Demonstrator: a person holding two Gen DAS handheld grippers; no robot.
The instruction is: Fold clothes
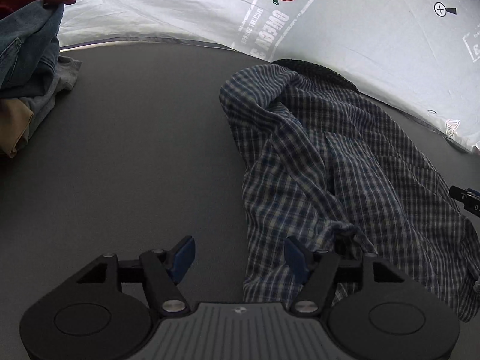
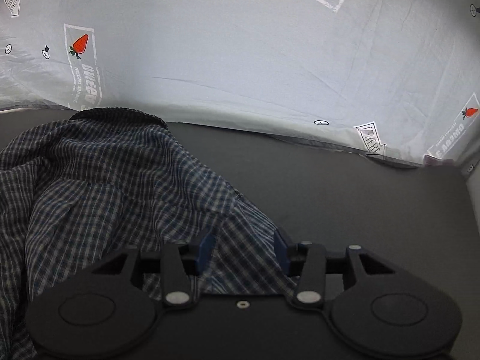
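Note:
A blue-and-white checked shirt [image 1: 345, 156] lies crumpled on the dark grey table [image 1: 135, 150], its dark collar at the far end. My left gripper [image 1: 240, 255] hovers at the shirt's near left edge with its blue pads wide apart. Bare table and the hem's edge lie between them, and the right pad sits over the cloth. In the right wrist view the same shirt [image 2: 105, 186] fills the left half. My right gripper [image 2: 243, 247] stands open over the shirt's near right corner; cloth lies between the pads, which do not pinch it.
A pile of other clothes [image 1: 30, 60], denim, grey, tan and dark red, sits at the table's far left. A white sheet [image 2: 240, 60] printed with carrots and stamps hangs behind the table. Bare table [image 2: 360, 195] stretches right of the shirt.

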